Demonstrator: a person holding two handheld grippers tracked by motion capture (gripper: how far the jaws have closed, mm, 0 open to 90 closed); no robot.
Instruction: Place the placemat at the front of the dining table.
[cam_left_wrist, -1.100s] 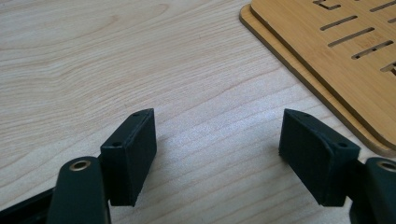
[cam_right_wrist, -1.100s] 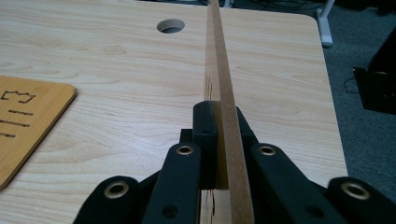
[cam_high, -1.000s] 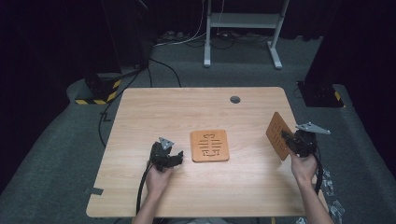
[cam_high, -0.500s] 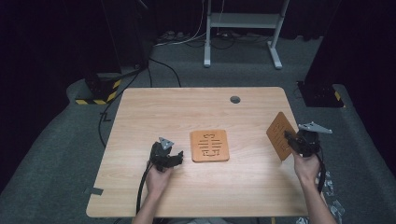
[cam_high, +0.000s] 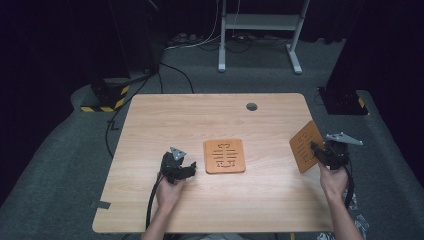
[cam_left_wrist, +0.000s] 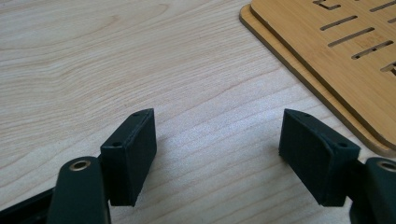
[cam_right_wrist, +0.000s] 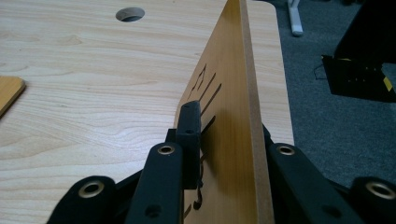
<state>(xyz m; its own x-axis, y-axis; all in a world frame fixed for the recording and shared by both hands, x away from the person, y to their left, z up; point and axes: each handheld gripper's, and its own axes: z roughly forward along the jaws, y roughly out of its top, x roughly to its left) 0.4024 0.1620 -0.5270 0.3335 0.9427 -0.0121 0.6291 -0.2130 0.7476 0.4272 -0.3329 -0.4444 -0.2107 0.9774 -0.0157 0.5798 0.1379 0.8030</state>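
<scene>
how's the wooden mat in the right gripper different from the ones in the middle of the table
The held mat stands on edge at the table's right edge, between the right gripper's jaws, which have just been opening. The middle mats lie flat, stacked, untouched. The held mat is single; the middle ones are a pair. All are brown wood with cut slots.

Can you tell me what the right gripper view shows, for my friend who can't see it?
A wooden board with cut-out slots stands on edge between the right gripper's black jaws. Its jaws have just been opening. Behind is a wooden table with a round hole.
</scene>
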